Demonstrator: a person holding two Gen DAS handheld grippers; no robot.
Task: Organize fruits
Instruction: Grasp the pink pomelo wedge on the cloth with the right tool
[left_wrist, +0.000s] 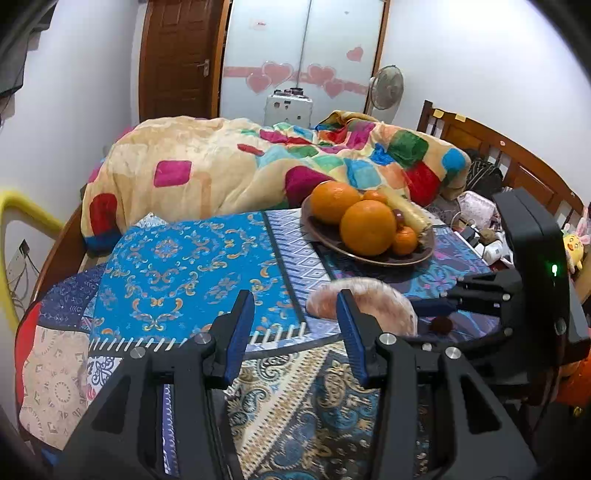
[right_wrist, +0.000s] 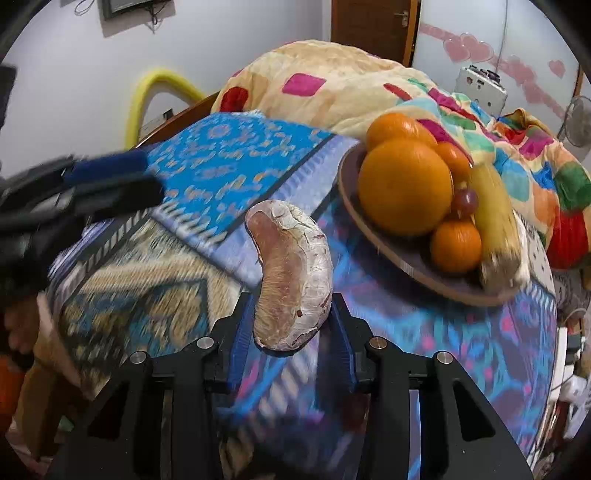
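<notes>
Right hand-held gripper straddles the curved brown pod, jaws apart and not yet pinching, pod's length running away toward the fruit plate.

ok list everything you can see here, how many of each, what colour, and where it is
big oranges: two, orange, on the plate
small oranges: two, orange, on the plate
banana: one, yellow, on the plate
grape: one, dark red, between the fruit
plate: one, brown, on the patterned cloth
curved pod: one, brown and whitish, on the cloth, between the right gripper's fingers
patterned cloth: blue, over the table
blanket: multicoloured, on the bed behind
left gripper: black with blue pads, open, empty
right gripper: black with blue pads, around the pod
</notes>
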